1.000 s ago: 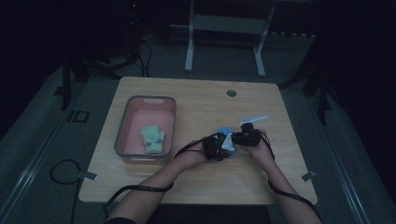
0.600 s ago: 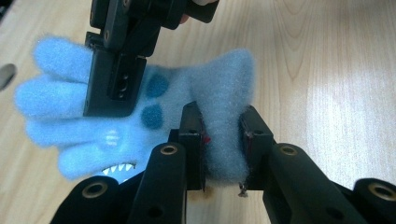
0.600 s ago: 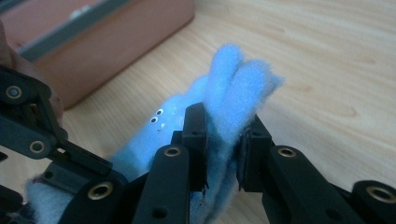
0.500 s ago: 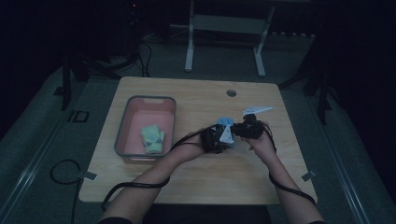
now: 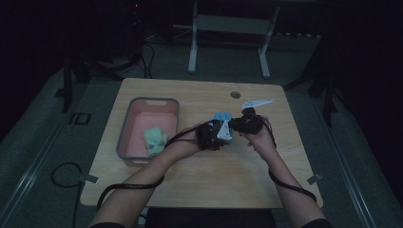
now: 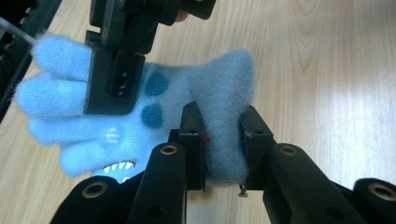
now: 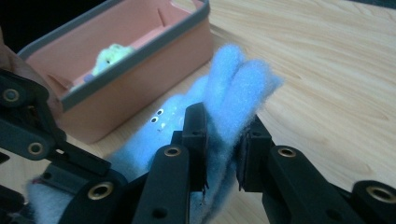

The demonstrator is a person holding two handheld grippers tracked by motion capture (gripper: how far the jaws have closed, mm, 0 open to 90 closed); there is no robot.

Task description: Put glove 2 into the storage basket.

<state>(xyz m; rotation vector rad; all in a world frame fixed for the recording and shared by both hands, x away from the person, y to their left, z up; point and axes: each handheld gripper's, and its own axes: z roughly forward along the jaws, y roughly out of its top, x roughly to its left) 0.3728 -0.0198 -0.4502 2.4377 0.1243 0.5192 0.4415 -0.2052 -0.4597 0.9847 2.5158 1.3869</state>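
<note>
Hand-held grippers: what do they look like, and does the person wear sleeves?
Each hand-held gripper, left and right, is black with two flat jaws on arms dotted with brass-ringed holes. A black cable trails from each. The forearms are bare; no sleeves.

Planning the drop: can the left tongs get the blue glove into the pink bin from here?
Probably yes. The left tongs grip the blue glove, and the pink bin sits open-topped just beside them. But the right tongs also clamp the glove and must release first.

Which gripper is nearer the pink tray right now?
Left. The left gripper sits just right of the pink tray, shut on the blue glove. The right gripper grips the same glove from farther right.
</note>
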